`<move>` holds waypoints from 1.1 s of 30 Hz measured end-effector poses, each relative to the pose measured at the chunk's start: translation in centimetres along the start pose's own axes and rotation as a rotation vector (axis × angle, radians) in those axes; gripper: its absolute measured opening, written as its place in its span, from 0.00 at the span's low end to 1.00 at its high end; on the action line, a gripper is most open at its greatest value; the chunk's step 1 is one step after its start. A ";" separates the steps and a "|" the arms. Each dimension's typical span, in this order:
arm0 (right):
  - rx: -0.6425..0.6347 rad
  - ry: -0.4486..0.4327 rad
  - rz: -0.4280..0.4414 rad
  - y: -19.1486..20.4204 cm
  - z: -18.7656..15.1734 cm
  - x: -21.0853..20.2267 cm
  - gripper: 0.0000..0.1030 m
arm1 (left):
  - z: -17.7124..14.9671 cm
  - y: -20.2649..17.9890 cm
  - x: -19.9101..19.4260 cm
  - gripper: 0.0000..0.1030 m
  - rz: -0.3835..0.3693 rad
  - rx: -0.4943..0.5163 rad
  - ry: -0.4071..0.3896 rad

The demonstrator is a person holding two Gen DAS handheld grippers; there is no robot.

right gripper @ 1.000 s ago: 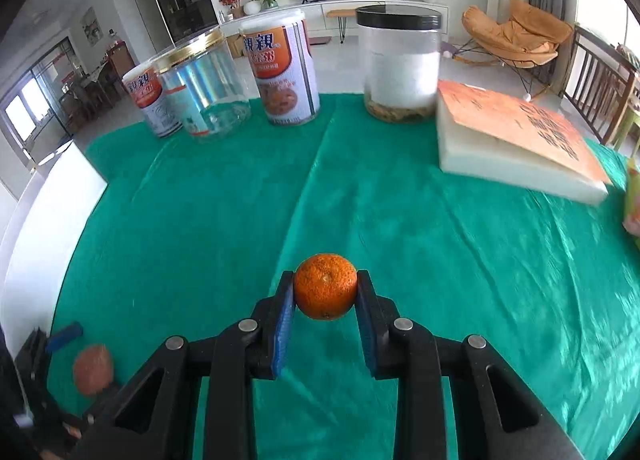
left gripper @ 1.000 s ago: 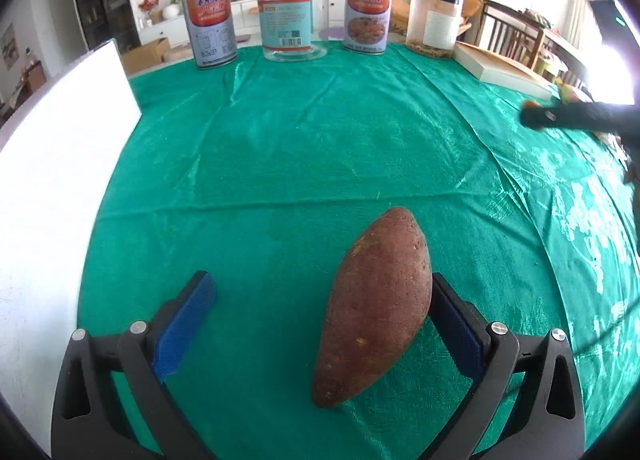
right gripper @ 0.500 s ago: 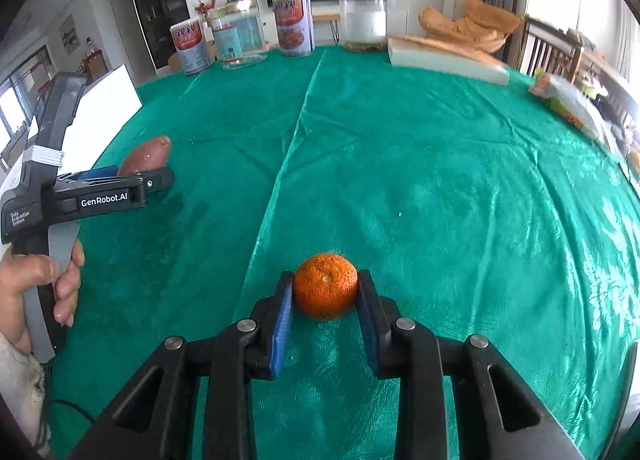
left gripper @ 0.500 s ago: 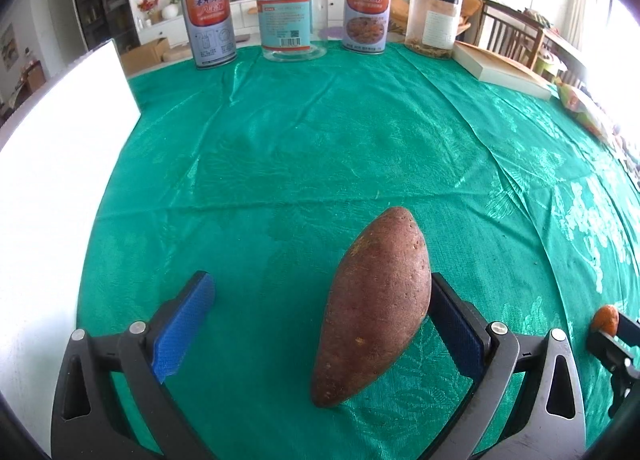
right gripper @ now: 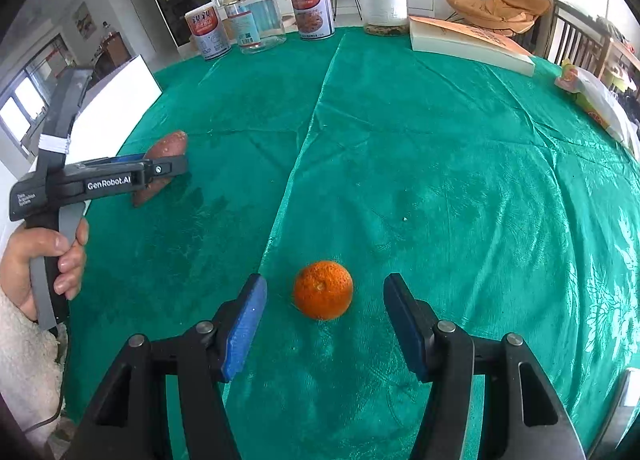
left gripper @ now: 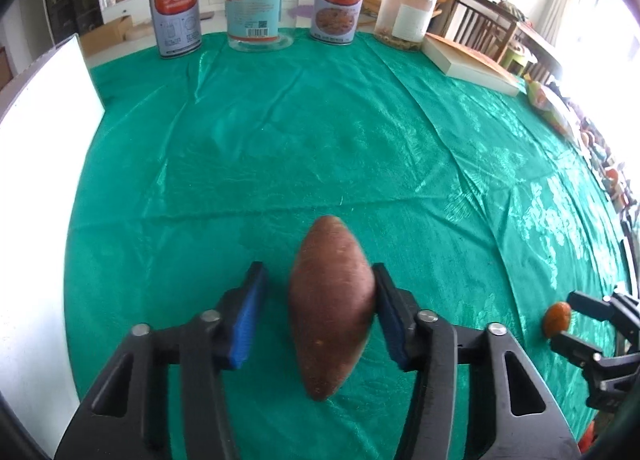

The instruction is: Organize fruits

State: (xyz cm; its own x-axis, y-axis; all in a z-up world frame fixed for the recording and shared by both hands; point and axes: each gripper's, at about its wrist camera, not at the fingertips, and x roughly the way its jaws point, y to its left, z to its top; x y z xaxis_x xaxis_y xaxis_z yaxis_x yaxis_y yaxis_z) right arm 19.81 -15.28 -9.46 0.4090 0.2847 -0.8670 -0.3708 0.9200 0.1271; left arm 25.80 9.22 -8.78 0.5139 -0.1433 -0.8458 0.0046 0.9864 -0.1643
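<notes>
Green cloth (right gripper: 440,164); far cans (right gripper: 311,6) bear unreadable characters. Left gripper (left gripper: 318,314) ("GenRobot.AI" on body) jaws just closing, right pad touching sweet potato (left gripper: 331,302), left pad apart. Right gripper (right gripper: 325,324) jaws just opening, clear of orange (right gripper: 323,289) on cloth.

sweet potato (right gripper: 166,148) left of orange (right gripper: 323,290), cans (right gripper: 311,6) behind

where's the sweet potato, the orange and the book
sweet potato (left gripper: 330,300): left wrist view, middle of its brown skin.
orange (right gripper: 323,289): right wrist view, centre of the peel.
book (right gripper: 472,42): right wrist view, pale page edge facing the camera.
</notes>
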 end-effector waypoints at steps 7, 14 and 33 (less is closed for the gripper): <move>0.072 -0.019 0.078 1.3 -0.4 -3.5 0.29 | -2.8 0.7 -7.2 0.39 -0.183 -0.144 -0.079; -0.015 -0.077 0.388 11.5 2.6 -11.0 0.29 | -7.9 5.8 -24.5 0.40 -0.340 -0.261 -0.248; -0.538 0.170 0.283 39.0 3.6 -1.5 0.36 | -8.7 26.2 -17.9 0.47 0.226 -0.463 -0.033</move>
State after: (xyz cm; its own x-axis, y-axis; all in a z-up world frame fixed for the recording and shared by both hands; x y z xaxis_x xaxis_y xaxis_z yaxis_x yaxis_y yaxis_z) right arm 7.77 21.16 -1.47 0.1117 0.4100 -0.9052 -0.8307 0.5385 0.1414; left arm 9.27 36.90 -2.30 0.4851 0.0798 -0.8708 -0.4866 0.8520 -0.1930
